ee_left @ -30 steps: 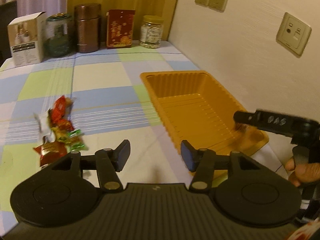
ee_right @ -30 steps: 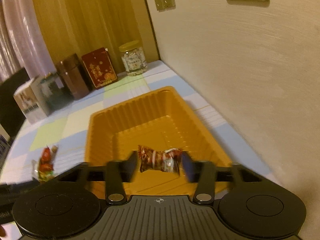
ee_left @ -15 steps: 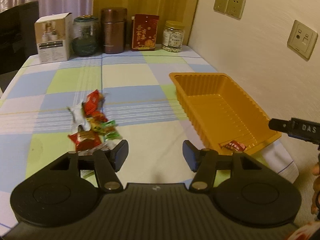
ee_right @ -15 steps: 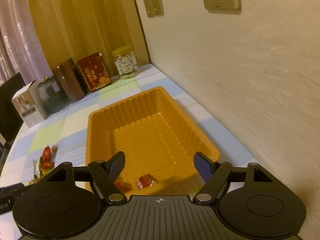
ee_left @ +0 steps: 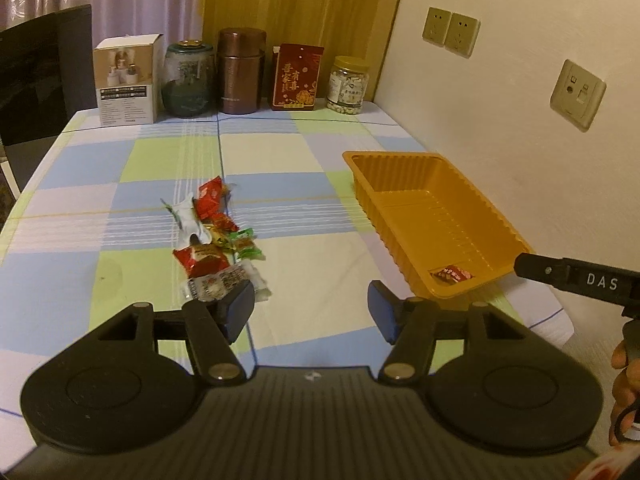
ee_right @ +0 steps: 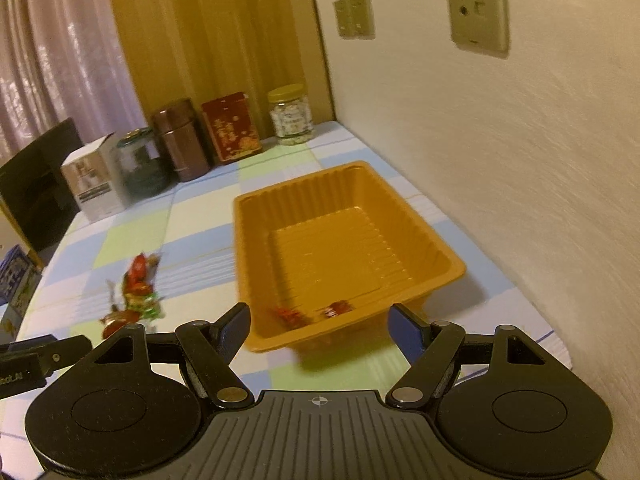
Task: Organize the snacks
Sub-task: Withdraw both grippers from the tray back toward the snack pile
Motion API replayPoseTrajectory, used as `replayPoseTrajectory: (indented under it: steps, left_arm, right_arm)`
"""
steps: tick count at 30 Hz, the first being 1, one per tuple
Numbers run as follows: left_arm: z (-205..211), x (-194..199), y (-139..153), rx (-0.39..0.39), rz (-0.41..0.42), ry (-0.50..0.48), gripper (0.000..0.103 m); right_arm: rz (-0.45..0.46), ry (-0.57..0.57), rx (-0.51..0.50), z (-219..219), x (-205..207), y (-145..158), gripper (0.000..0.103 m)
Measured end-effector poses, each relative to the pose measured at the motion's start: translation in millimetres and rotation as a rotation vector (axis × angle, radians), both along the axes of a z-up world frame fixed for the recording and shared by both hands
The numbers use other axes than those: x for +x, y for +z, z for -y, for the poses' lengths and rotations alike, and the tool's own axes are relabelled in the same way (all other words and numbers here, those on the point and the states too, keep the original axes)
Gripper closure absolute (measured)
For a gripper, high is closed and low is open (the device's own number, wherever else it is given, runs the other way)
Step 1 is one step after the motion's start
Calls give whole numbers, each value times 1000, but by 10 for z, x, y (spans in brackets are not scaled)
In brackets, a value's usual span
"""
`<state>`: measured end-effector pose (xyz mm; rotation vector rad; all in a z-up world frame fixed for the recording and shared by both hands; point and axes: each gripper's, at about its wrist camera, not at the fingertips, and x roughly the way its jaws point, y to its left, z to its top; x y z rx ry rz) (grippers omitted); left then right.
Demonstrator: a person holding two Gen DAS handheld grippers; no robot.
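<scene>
A worktop (ee_left: 304,152) covered in a blue, green and white checked cloth is seen from two hand-held tools. The left tongs (ee_left: 311,309) are held with their jaws apart and nothing between them, above the near part of the worktop. Just ahead of their left finger a loose pile of wrapped snacks (ee_left: 214,240) lies on the cloth, in red, white and green wrappers; the nearest wrapper is partly hidden behind that finger.

To the right, near the wall, an orange tray (ee_left: 404,160) is set on the worktop, well apart from the pile. One red wrapped candy (ee_left: 452,274) lies in its near corner. In the right wrist view the tray (ee_right: 348,170) is seen head-on; the candy (ee_right: 336,309) lies by the near wall, with a red shape beside it that may be its reflection in the tray wall.

The right tongs (ee_right: 319,328) are held spread wide and empty, just before the tray's near edge.

Along the far edge of the worktop a white box (ee_left: 126,80), a dark glass jar (ee_left: 187,80), a brown canister (ee_left: 241,72), a red packet (ee_left: 296,78) and a clear jar (ee_left: 348,86) are lined up.
</scene>
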<state>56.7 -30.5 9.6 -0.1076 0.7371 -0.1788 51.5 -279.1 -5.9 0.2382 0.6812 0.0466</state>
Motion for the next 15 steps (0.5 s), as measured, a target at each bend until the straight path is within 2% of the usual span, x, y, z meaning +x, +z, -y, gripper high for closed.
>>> replayPoseTrajectory:
  steps: [15]
  left_arm:
    - [-445, -339, 9, 4, 4, 82, 40]
  right_arm:
    - [6, 108, -5, -492, -216, 31, 27]
